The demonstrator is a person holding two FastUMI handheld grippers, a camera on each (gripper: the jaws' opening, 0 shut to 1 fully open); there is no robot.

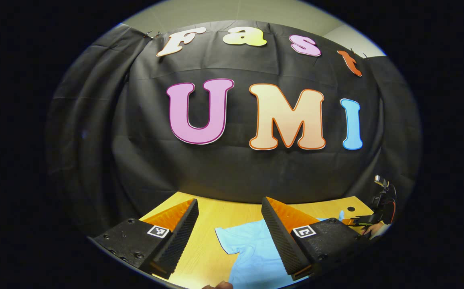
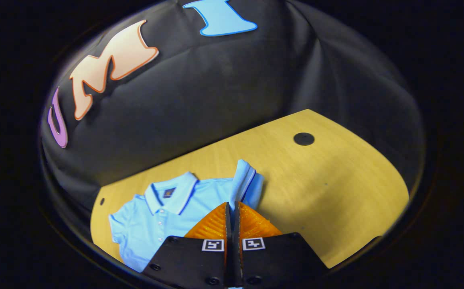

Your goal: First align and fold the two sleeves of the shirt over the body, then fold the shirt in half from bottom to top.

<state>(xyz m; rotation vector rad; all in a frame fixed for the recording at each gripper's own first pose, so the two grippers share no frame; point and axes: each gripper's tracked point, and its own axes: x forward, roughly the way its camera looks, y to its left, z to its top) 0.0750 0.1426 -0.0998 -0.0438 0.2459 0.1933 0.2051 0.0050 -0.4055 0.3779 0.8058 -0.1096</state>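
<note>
The left gripper [image 1: 229, 208] was held level with its fingers spread wide apart and nothing between them. The right gripper [image 2: 232, 208] was tilted downward, its fingers brought together with a fold of sleeve [image 2: 243, 182] rising just ahead of the tips; whether cloth was pinched could not be told.

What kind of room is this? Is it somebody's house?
Probably not a house: it looks like a recording booth. Black cloth hangs as the wall behind a bare wooden table, where a light blue polo shirt lies, and the right gripper lifts one sleeve.
</note>
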